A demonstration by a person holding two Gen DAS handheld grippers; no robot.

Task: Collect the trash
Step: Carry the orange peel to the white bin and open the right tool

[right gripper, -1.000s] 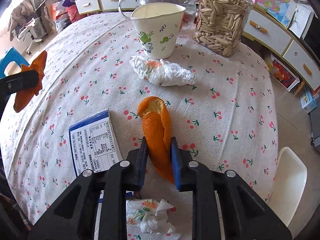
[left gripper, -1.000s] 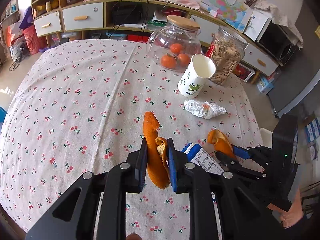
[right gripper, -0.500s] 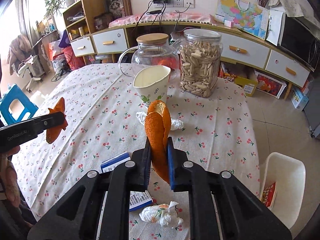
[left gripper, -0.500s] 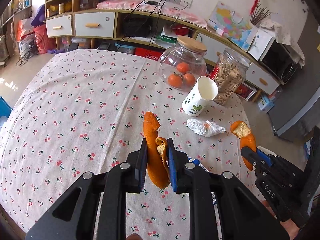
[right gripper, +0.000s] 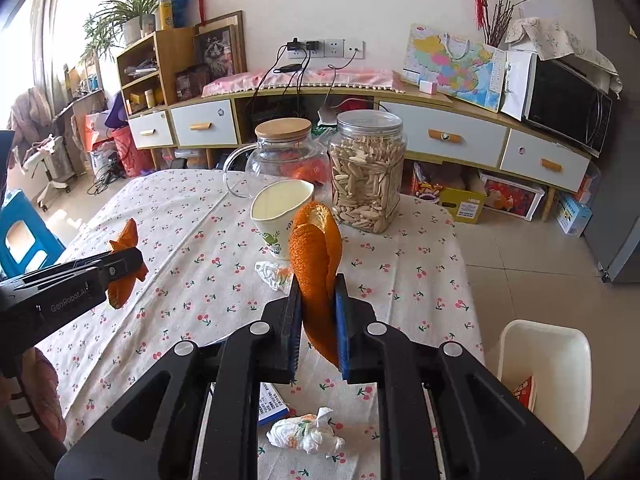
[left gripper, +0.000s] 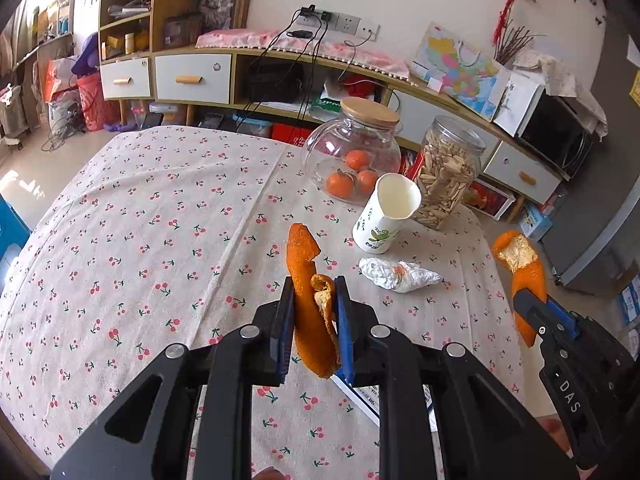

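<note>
Cherry-print tablecloth [left gripper: 160, 216], lidded glass jar of oranges [left gripper: 352, 152], seed jar [right gripper: 366, 172], paper cup [left gripper: 386, 216], microwave [right gripper: 568, 104]

The left gripper [left gripper: 314, 316], black with blue-padded fingers [left gripper: 343, 320], is clamped on a curled strip of orange peel [left gripper: 308, 312] and tilts downward above the bench. The right gripper [right gripper: 318, 312], of the same build, is pinched tight on a second folded orange peel [right gripper: 316, 256], also angled downward. Each appears at the edge of the other's view, apart, with part of a hand [right gripper: 44, 396] behind the left one.
</note>
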